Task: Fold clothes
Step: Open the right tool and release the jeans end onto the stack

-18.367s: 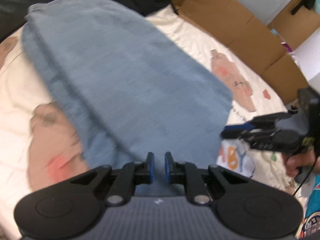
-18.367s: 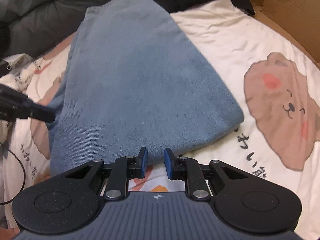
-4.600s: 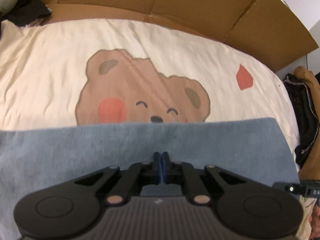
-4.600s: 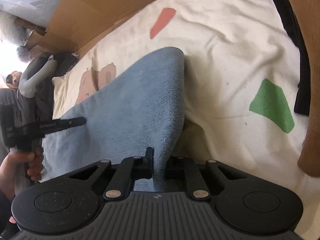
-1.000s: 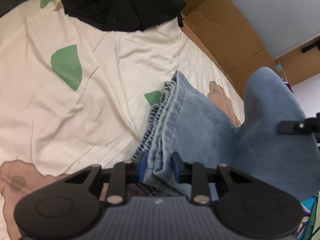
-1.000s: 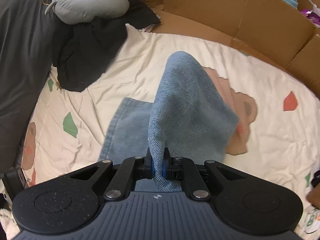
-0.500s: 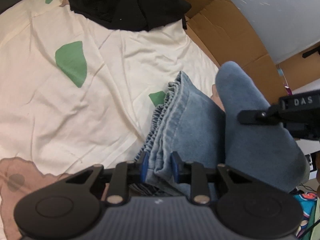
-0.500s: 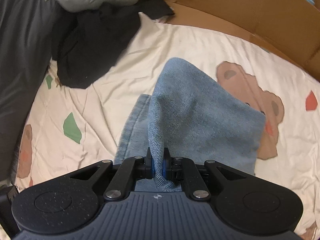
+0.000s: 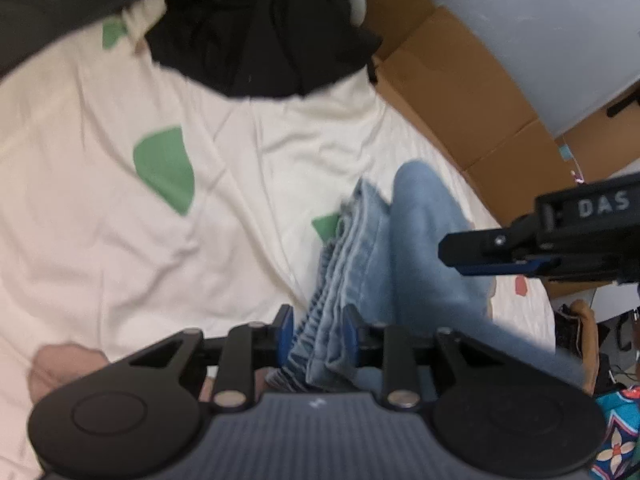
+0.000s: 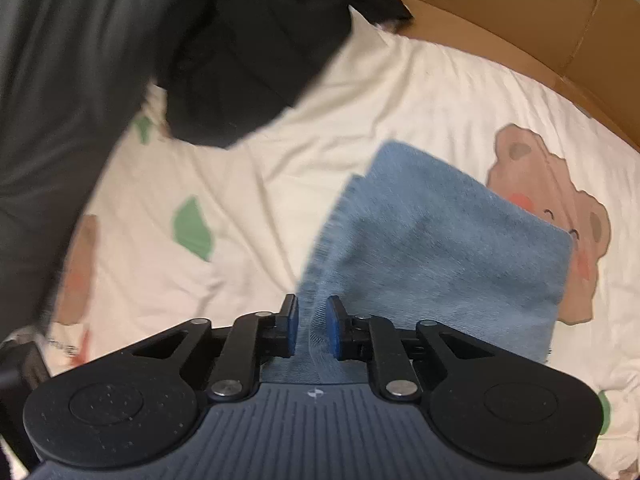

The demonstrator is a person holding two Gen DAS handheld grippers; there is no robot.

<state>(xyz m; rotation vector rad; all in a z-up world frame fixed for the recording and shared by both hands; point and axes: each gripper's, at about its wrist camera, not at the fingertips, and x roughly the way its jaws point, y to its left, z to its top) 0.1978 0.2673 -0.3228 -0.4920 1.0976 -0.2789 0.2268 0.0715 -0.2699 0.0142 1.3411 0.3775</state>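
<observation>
A blue denim garment (image 10: 436, 248) is laid on a cream bedsheet (image 10: 256, 208) printed with bears and green patches, roughly mid-sheet, with one fold already carried over so that its doubled layers are seen stacked at the gathered waistband (image 9: 340, 280). The left gripper (image 9: 316, 330) is held around that bunched waistband with its blue pads set fairly wide, the thick cloth filling the gap between them; whether the cloth is truly pinched or only straddled cannot be told for certain. The right gripper (image 10: 312, 330) is seen with its pads parted a little and a thin edge of denim standing between them, not clearly squeezed, so a release or a loose hold is judged likely. In the left view the right gripper (image 9: 496, 254) is seen above the folded layer. A black garment (image 9: 260, 36) is heaped near the sheet's far edge, against the cardboard wall (image 9: 460, 80). The risk from here is judged to be slippage: if the loosely held edge is dropped unevenly, the upper layer may be skewed off the lower one; and if the waistband is dragged, the stacked layers may be pulled apart and the sheet rucked beneath them.
</observation>
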